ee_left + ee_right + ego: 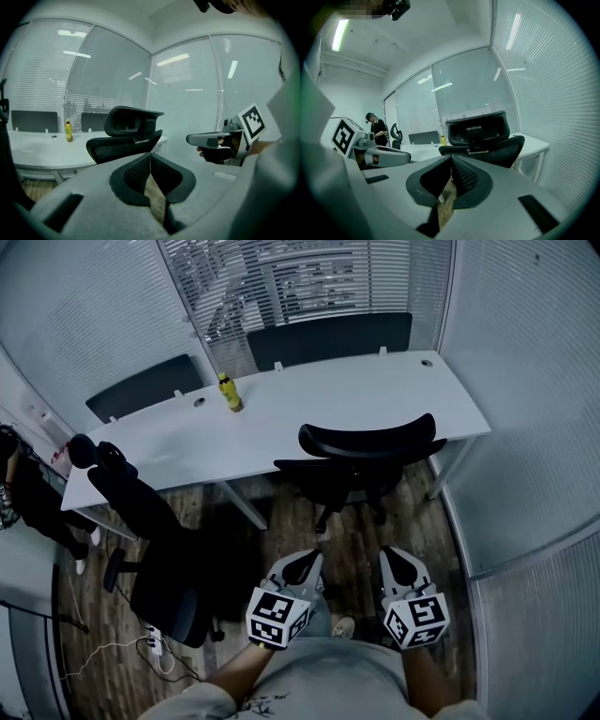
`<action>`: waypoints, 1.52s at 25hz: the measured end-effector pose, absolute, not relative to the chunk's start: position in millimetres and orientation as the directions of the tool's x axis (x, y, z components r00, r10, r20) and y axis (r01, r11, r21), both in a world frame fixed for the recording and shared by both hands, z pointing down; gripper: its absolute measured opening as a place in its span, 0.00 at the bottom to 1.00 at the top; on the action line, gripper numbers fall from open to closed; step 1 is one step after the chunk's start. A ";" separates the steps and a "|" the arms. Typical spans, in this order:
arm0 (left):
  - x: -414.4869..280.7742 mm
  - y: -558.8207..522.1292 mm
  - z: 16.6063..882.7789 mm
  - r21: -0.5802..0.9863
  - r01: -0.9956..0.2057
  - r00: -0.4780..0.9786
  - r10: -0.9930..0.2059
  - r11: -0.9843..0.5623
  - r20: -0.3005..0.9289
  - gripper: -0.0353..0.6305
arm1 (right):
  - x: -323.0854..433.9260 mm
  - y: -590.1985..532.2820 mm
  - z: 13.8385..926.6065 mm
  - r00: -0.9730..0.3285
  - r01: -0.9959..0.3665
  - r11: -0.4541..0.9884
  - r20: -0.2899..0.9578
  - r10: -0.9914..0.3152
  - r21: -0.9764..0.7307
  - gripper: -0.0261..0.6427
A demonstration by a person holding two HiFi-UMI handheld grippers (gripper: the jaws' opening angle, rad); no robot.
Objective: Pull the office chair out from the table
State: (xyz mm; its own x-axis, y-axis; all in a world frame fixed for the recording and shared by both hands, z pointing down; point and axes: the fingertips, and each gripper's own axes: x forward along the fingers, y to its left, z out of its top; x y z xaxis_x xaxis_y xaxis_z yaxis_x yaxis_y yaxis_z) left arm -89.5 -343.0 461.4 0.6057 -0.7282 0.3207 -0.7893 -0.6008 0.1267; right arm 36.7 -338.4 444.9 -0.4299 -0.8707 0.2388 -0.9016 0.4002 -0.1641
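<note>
- Bottle (229, 393): 1, yellow, upright on the white table (375, 390) near its far edge; contents not discernible, label too small to read.
- Office chair (367, 457): black, tucked at the table's near edge toward the right end, seat partly beneath the top, backrest toward the grippers, well apart from both.
- Chairs: 2 in all; second chair (155, 531), black, at the table's left end.
- Dark divider panels (330, 338): 2, standing along the table's far edge.
- Left gripper (302, 563): jaws pressed fully together, nothing between them, aimed at the office chair.
- Right gripper (397, 561): jaws likewise closed and empty, just beside the left one.
- Marker cubes (277, 617): 2, 1 per gripper, bearing black-and-white square patterns.
- Power strip (155, 645): 1, white, on the wood floor at lower left.
</note>
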 end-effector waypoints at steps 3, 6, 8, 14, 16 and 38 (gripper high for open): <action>-88.6 -359.9 460.0 0.127 -0.789 0.607 -0.729 -0.602 0.317 0.07 | 39.7 -351.5 444.2 -0.415 -0.909 0.385 0.240 -0.878 -0.162 0.05; -89.1 -380.5 457.2 0.117 -0.786 0.609 -0.730 -0.607 0.310 0.07 | 40.4 -369.9 444.1 -0.409 -0.911 0.380 0.245 -0.879 -0.158 0.05; -91.1 -397.0 454.8 0.111 -0.785 0.610 -0.731 -0.609 0.306 0.07 | 39.3 -384.8 443.8 -0.409 -0.911 0.379 0.248 -0.878 -0.161 0.05; -99.5 -443.7 450.9 0.107 -0.779 0.618 -0.730 -0.617 0.293 0.07 | 37.2 -424.9 442.6 -0.376 -0.925 0.346 0.250 -0.892 -0.156 0.06; -101.5 -459.8 449.5 0.104 -0.778 0.620 -0.728 -0.620 0.293 0.07 | 38.4 -439.5 440.8 -0.360 -0.931 0.329 0.249 -0.899 -0.156 0.08; -118.8 -586.3 458.7 0.082 -0.731 0.662 -0.674 -0.678 0.329 0.41 | 49.1 -528.0 448.3 -0.187 -0.979 0.157 0.259 -0.948 -0.131 0.41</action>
